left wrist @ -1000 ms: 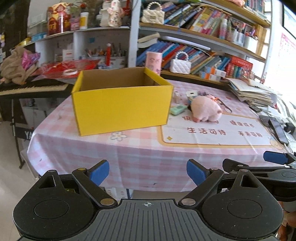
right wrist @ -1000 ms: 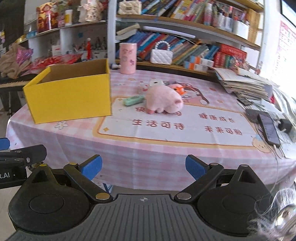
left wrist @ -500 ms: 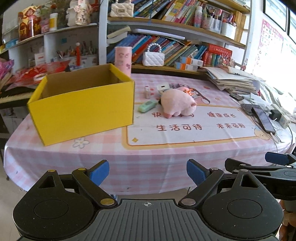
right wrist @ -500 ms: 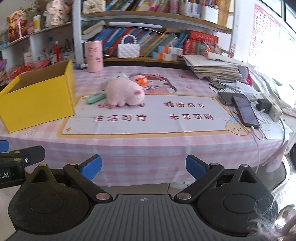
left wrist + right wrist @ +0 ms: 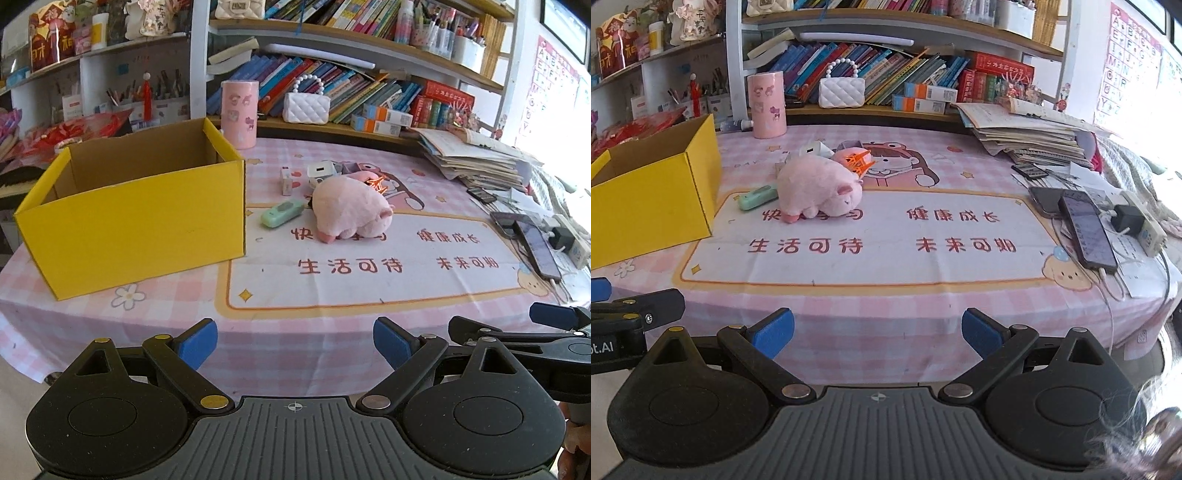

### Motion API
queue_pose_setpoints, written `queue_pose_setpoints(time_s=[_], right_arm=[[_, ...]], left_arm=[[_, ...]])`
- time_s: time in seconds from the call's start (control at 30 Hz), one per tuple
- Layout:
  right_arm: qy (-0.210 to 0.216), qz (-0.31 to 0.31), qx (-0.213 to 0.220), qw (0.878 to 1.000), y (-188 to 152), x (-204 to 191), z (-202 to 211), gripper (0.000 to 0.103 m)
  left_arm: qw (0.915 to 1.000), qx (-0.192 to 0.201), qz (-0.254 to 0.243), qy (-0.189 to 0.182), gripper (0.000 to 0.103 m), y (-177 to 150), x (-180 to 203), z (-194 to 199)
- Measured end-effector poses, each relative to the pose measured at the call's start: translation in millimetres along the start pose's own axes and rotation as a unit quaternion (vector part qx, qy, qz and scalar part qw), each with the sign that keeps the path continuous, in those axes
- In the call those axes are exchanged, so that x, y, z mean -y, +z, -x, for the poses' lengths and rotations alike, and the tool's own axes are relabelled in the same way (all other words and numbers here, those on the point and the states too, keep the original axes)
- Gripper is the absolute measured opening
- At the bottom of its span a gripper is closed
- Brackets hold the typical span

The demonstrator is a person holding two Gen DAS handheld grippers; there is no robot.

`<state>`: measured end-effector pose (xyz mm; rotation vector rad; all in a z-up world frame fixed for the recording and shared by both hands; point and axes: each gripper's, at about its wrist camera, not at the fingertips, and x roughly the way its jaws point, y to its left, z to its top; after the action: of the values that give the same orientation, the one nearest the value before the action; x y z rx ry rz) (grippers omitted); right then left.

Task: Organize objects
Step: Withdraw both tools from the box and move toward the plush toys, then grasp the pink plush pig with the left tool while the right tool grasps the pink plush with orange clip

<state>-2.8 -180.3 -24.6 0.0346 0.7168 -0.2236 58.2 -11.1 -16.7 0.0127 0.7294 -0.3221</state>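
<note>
1. the left gripper [image 5: 294, 345], at the bottom centre of the left wrist view, has its blue-padded fingers [image 5: 195, 341] spread wide with nothing between them, hanging before the near table edge.
2. the right gripper [image 5: 878, 334], bottom centre of the right wrist view, is likewise released and empty.
3. the yellow box [image 5: 136, 218] sits open-topped at the left of the frame on the pink checked tablecloth [image 5: 280, 332]; its inside looks bare as far as can be seen.
4. the pink plush pig [image 5: 349, 210] lies at centre frame, right of the box and apart from it.
5. a mint green case [image 5: 282, 217] lies between the box and the pig, just beside the pig.
6. small white items [image 5: 321, 171] cluster just behind the pig.
7. a phone [image 5: 1087, 230] lies at the right edge of the table.
</note>
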Motion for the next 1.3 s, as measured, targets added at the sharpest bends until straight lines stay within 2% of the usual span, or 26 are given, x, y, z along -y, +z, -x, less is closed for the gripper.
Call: queue_pose_setpoints(time_s=[0.37, 0.57, 0.8, 0.97, 1.1, 1.23, 1.3], right_arm=[[0.02, -0.002, -0.002, 1.0, 42.4, 34.9, -49.0, 0.098], [0.049, -0.027, 0.019, 0.998, 72.7, 62.5, -76.4, 0.096], [0.056, -0.052, 0.037, 0.996, 107.7, 89.2, -105.6, 0.096], [0.062, -0.055, 0.044, 0.996, 122.8, 98.7, -118.7, 0.096], [0.071, -0.055, 0.044, 0.995, 127.3, 104.0, -125.1, 0.096], [0.079, -0.05, 0.041, 0.995, 127.9, 106.2, -130.5, 0.096], [0.082, -0.049, 0.038, 0.995, 127.8, 106.5, -133.6, 0.096]], left_arm=[[0.9996, 0.004, 0.022, 0.018, 0.098, 34.5, 27.2, -47.0], [0.9985, 0.011, 0.043, 0.032, 0.099, 59.3, 41.6, -75.2], [0.9971, 0.026, 0.064, 0.031, 0.101, 95.1, 55.8, -118.9], [0.9968, 0.014, 0.068, 0.039, 0.101, 113.9, 63.7, -159.5], [0.997, -0.022, 0.056, 0.048, 0.101, 118.4, 68.3, -192.4], [0.9974, -0.029, 0.058, 0.032, 0.1, 118.4, 69.9, -208.2], [0.9973, -0.033, 0.064, 0.016, 0.09, 119.4, 69.7, -212.0]])
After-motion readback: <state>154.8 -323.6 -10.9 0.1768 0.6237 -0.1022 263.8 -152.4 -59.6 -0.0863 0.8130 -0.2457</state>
